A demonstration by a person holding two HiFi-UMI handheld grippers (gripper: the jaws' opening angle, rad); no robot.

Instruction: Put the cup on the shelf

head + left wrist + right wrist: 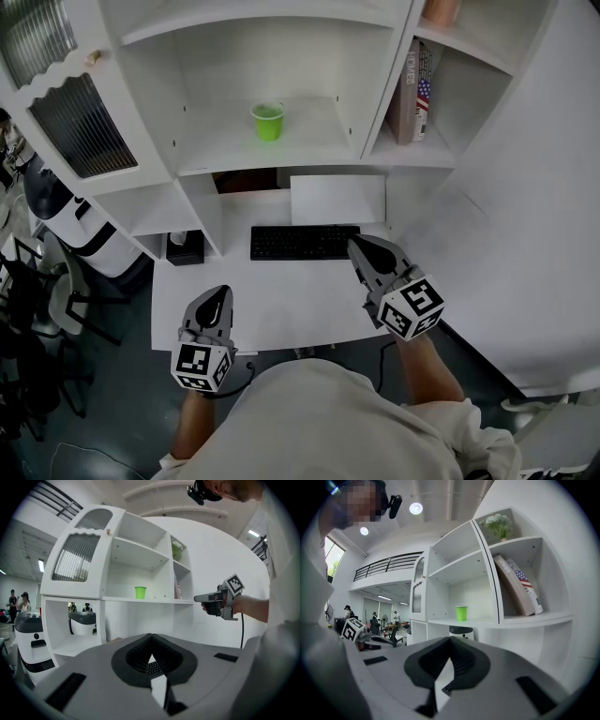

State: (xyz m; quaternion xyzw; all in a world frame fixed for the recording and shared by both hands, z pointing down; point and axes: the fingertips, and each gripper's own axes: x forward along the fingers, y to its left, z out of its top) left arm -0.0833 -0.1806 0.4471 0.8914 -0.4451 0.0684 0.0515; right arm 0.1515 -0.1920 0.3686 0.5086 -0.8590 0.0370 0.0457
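Observation:
A green cup (267, 120) stands upright in the middle compartment of the white shelf unit (281, 164), apart from both grippers. It also shows as the cup (140, 592) in the left gripper view and the cup (461, 613) in the right gripper view. My left gripper (223, 294) hovers over the desk's front left, shut, with nothing between its jaws. Over the keyboard's right end my right gripper (355, 246) is shut and empty too. Both point toward the shelf. The left gripper view catches the right gripper (199, 597) off to the right.
A black keyboard (305, 242) lies on the white desk (281, 314), with a white sheet (337, 199) behind it. Books (412, 94) lean in the right compartment. A small black box (185, 247) sits at the desk's left. A white and black machine (66, 220) and chairs stand left.

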